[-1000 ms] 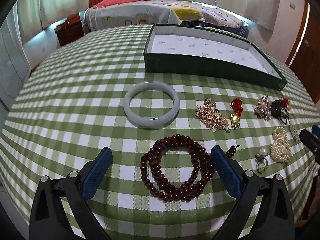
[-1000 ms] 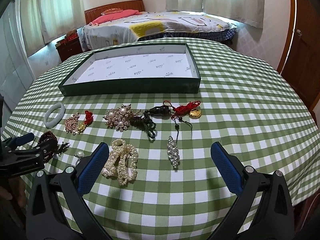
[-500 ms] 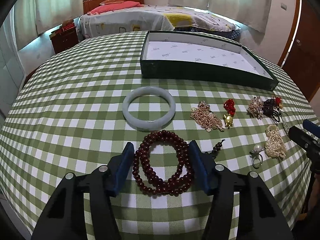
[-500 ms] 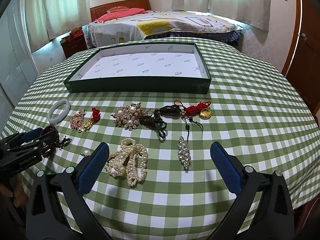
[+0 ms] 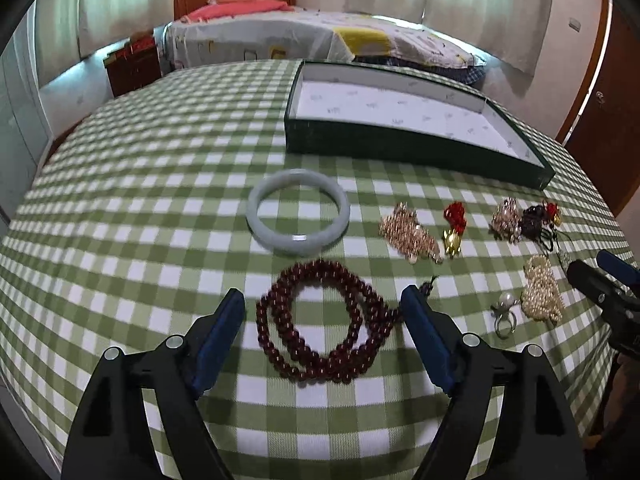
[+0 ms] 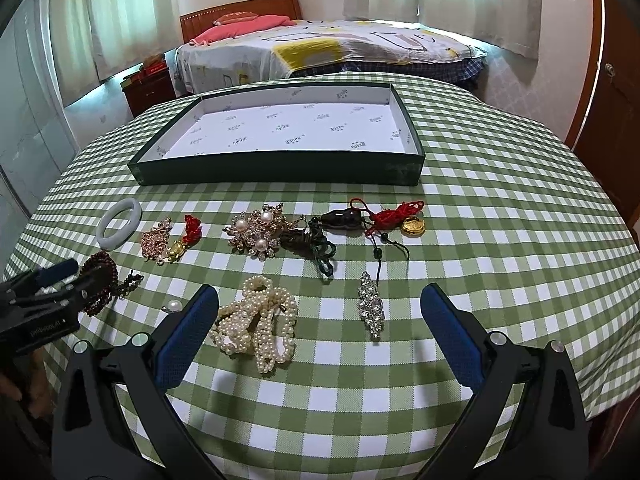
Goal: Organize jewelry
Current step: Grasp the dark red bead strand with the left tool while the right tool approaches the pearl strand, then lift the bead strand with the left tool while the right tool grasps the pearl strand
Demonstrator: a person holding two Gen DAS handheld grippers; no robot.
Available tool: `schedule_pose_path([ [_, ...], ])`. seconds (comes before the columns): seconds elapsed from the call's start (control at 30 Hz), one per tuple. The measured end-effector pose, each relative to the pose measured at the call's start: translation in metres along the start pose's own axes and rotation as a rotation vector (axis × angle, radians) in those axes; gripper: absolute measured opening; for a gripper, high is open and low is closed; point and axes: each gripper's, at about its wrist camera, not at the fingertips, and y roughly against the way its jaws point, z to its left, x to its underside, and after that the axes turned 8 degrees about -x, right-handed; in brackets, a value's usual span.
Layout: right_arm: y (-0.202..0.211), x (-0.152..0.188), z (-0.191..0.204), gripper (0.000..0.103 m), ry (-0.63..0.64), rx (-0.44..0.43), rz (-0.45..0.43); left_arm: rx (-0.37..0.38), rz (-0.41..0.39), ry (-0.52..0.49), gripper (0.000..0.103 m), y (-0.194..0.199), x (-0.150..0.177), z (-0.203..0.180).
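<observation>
A dark red bead bracelet (image 5: 320,368) lies coiled on the checked cloth between the fingers of my left gripper (image 5: 322,294). Its jaws are opening, and the blue pads stand just outside the beads without pressing on them. Beyond it lies a pale jade bangle (image 5: 298,240). The green box (image 5: 400,148) with a white lining stands empty at the back. My right gripper (image 6: 320,291) hangs open above the cloth, with a pearl strand (image 6: 260,320) and a crystal brooch (image 6: 370,308) lying between its fingers, untouched.
A row of pieces lies before the box (image 6: 280,168): a gold rhinestone brooch (image 5: 408,234), a red knot with a gold charm (image 5: 454,228), a pearl flower brooch (image 6: 256,230), a dark gourd pendant (image 6: 344,216) and a gold lock on red cord (image 6: 412,224). A pearl ring (image 5: 505,312) lies nearby. A bed stands behind the table.
My left jaws closed in around the bead bracelet, squeezing its coil narrower, and have since widened again. The right gripper has kept still and open.
</observation>
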Motion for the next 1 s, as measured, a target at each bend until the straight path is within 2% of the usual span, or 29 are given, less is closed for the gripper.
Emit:
schedule_pose_path([
  [0.17, -0.002, 0.001, 0.0, 0.098, -0.005, -0.005, 0.006, -0.004, -0.001, -0.02, 0.082, -0.001, 0.003, -0.004],
  [0.5, -0.002, 0.001, 0.0, 0.098, -0.008, -0.006, 0.009, -0.009, -0.008, -0.034, 0.082, 0.0, 0.005, -0.005],
  [0.6, -0.002, 0.001, 0.0, 0.098, -0.009, -0.005, 0.008, -0.035, -0.029, -0.078, 0.069, 0.0, 0.008, -0.01],
  [0.7, -0.003, 0.001, 0.0, 0.098, -0.009, -0.006, 0.009, -0.024, -0.041, -0.086, 0.05, 0.002, 0.008, -0.01],
  [0.77, -0.003, 0.001, 0.0, 0.098, -0.007, -0.007, 0.01, -0.014, -0.049, -0.08, 0.031, 0.003, 0.008, -0.008],
  [0.83, -0.004, 0.001, 0.001, 0.098, -0.004, -0.008, 0.012, 0.009, -0.05, -0.062, 0.02, 0.003, 0.007, -0.003],
  [0.87, -0.004, 0.001, 0.001, 0.098, -0.003, -0.009, 0.013, 0.017, -0.049, -0.055, 0.019, 0.003, 0.007, -0.002],
  [0.9, -0.004, 0.001, 0.002, 0.098, -0.002, -0.01, 0.013, 0.017, -0.049, -0.052, 0.012, 0.003, 0.006, -0.001],
  [1.0, -0.004, 0.001, 0.003, 0.098, 0.002, -0.013, 0.013, 0.046, -0.046, -0.038, 0.012, 0.002, 0.005, 0.0],
])
